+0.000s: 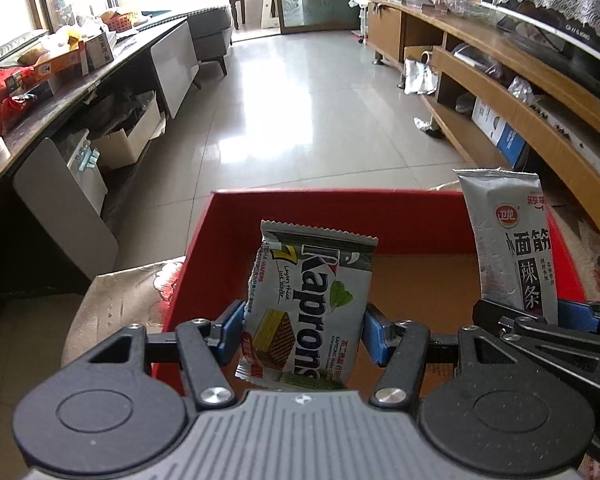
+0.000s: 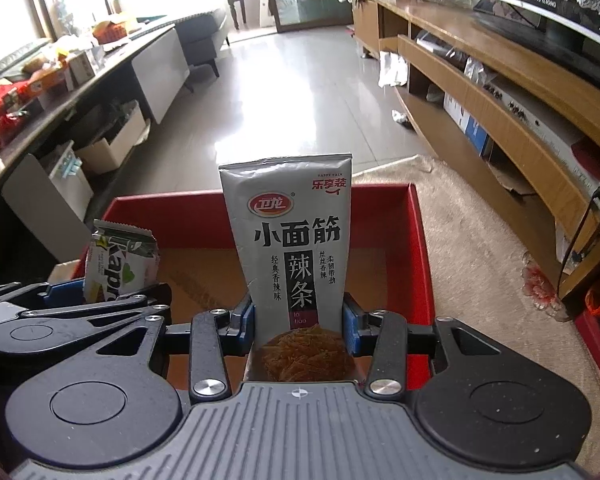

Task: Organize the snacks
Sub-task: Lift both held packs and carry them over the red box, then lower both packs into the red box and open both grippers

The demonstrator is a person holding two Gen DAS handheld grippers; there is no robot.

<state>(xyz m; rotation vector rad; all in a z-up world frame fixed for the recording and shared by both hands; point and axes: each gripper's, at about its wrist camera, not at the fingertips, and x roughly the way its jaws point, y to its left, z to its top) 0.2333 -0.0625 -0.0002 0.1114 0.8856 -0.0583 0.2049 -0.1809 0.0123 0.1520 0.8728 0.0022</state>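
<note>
Nearest each lens sat the grey ribbed body of its gripper, and beyond it the blue-padded jaws were pinching a snack. On the left gripper [image 1: 304,330] the jaws were pressed against the side edges of the Kaprons wafer pack [image 1: 306,308], which stood tilted, its lower corner hanging below the pads. On the right gripper [image 2: 299,320] they were closed on the lower part of the grey latiao pouch [image 2: 290,256], held upright. Both snacks hung over the red box [image 2: 420,240], whose brown cardboard floor looked bare where it showed; the box seemed to rest on a beige rug [image 2: 480,248]. The likeliest trouble looked to be the two grippers, working close side by side, knocking together as they lowered. The wafer pack, gripped only by its crinkly edges, could have slipped or twisted free early. The tall pouch, let go from a height, might have toppled against the box wall or landed across the space meant for the wafers.
</note>
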